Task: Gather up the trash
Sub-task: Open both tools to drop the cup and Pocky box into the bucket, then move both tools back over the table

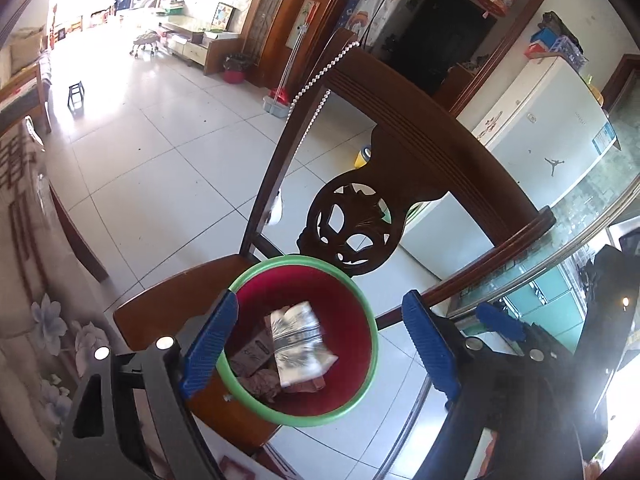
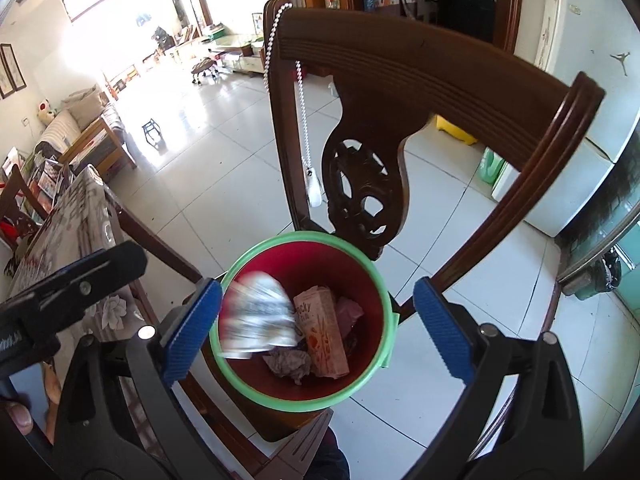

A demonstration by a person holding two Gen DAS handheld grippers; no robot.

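Observation:
A red bin with a green rim point(image 1: 304, 259) point(image 2: 304, 236) stands on the seat of a dark wooden chair point(image 1: 420, 140) point(image 2: 400, 68). In it lie a Pocky box point(image 2: 322, 332), crumpled paper point(image 2: 288, 364) and a brown packet point(image 1: 252, 354). A white and silver wrapper point(image 1: 300, 344) point(image 2: 256, 320) sits over the bin's mouth, motion-blurred in the right wrist view and clear of every pad. My left gripper point(image 1: 320, 344) hangs open above the bin with nothing pressed between its blue pads. My right gripper point(image 2: 318, 328) is also open over the bin, close beside the left one.
A table with a floral cloth point(image 1: 24, 240) point(image 2: 80, 216) lies to the left. A bead chain point(image 1: 320, 76) hangs on the chair back. A white fridge point(image 1: 552, 128) and a glass-edged counter point(image 1: 560, 248) are to the right. Pale tiled floor stretches beyond.

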